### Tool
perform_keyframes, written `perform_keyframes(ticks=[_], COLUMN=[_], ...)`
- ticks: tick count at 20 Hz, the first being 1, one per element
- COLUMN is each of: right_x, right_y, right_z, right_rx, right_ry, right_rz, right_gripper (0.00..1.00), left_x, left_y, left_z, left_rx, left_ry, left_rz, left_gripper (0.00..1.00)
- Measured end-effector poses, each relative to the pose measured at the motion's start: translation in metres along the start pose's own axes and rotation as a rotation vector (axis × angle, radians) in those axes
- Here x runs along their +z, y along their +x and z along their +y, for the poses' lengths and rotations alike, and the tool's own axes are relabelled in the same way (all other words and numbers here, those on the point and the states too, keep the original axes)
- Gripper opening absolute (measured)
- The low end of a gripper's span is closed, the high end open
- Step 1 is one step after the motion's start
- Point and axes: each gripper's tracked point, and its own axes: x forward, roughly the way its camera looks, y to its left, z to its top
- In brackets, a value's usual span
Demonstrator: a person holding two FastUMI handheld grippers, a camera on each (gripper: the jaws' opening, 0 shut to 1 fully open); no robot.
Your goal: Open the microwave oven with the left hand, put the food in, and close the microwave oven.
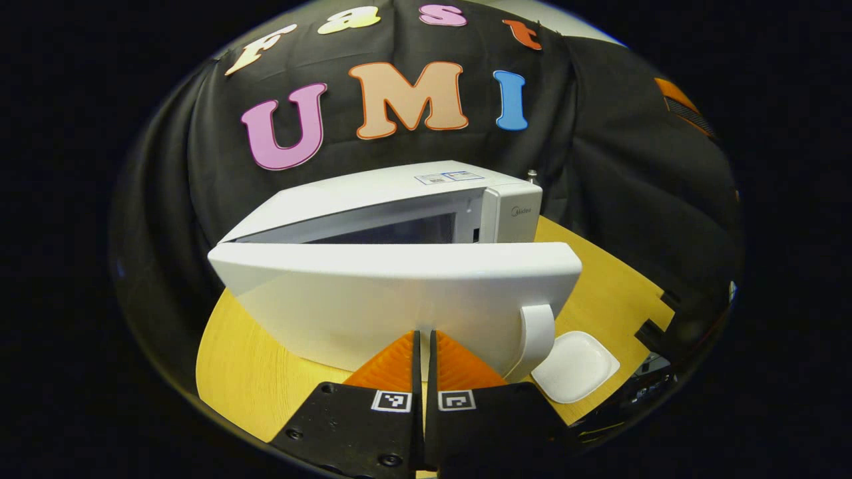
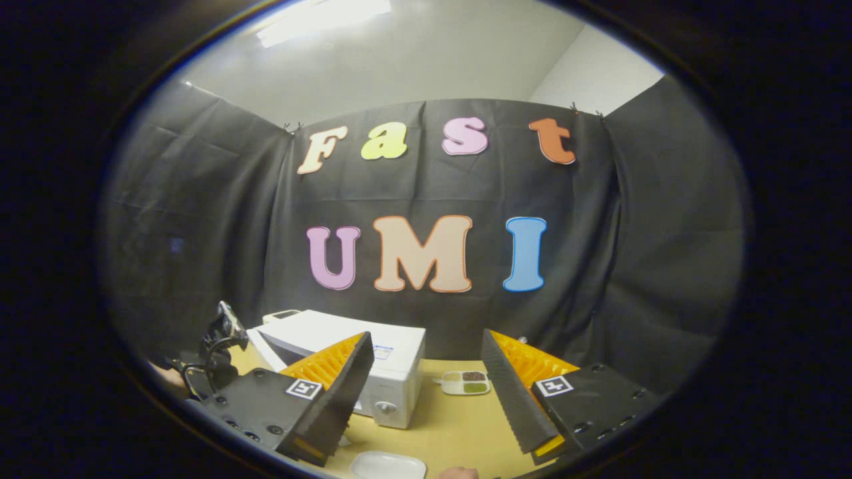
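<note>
Left gripper view: the white microwave oven (image 1: 399, 206) stands on the yellow wooden table (image 1: 259, 366) with its door (image 1: 393, 293) swung partly open toward the camera, the dark cavity showing behind the door's upper edge. A brand mark on the control panel (image 1: 512, 213) appears to read "Midea"; the sticker (image 1: 449, 177) on the oven's top is too small to read. The left gripper (image 1: 424, 342) sits just in front of the door's outer face, its two fingers drawn together with a thin gap and nothing between them. The curved door handle (image 1: 538, 336) lies to the right of the fingers, and a shallow white dish (image 1: 576, 366) rests on the table just right of the handle; no food can be made out on it.

Right gripper view: the right gripper (image 2: 426, 386) has its fingers spread wide, holding nothing. The oven stands beyond its left finger, and right of the oven sits a small divided tray (image 2: 466, 382) with dark, tan and green fillings. The other gripper (image 2: 223, 339) shows left of the oven.
</note>
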Motion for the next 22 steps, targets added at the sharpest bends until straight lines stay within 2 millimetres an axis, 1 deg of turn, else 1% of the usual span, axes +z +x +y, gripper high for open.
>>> perform_keyframes(ticks=[5,13,14,15,17,20,22], right_x=[0.001,-0.001,-0.002,-0.003,-0.003,-0.012,-0.011], right_y=[0.002,0.011,0.013,0.015,0.019,0.027,0.031], right_z=[-0.019,-0.036,-0.038,-0.039,-0.039,-0.039,-0.038], right_rx=[-0.030,-0.058,-0.063,-0.068,-0.068,-0.066,-0.060], right_ry=[-0.021,-0.002,0.005,0.008,0.005,0.005,0.011], right_rz=[-0.008,-0.018,-0.018,-0.016,-0.025,-0.006,-0.007], right_gripper=[0.96,0.96,0.96,0.96,0.96,0.96,0.97], left_x=[0.011,0.035,0.038,0.039,0.036,0.039,0.041], left_y=[0.030,0.071,0.075,0.079,0.082,0.086,0.090], left_z=[-0.005,-0.002,-0.003,-0.007,-0.017,-0.020,-0.024], left_rx=[-0.010,-0.001,0.000,-0.023,-0.043,-0.038,-0.055], left_ry=[0.014,0.059,0.064,0.056,0.032,0.010,-0.011], left_rz=[0.019,0.033,0.030,0.036,0.054,0.045,0.035], left_gripper=[0.01,0.00,0.01,0.00,0.00,0.00,0.00])
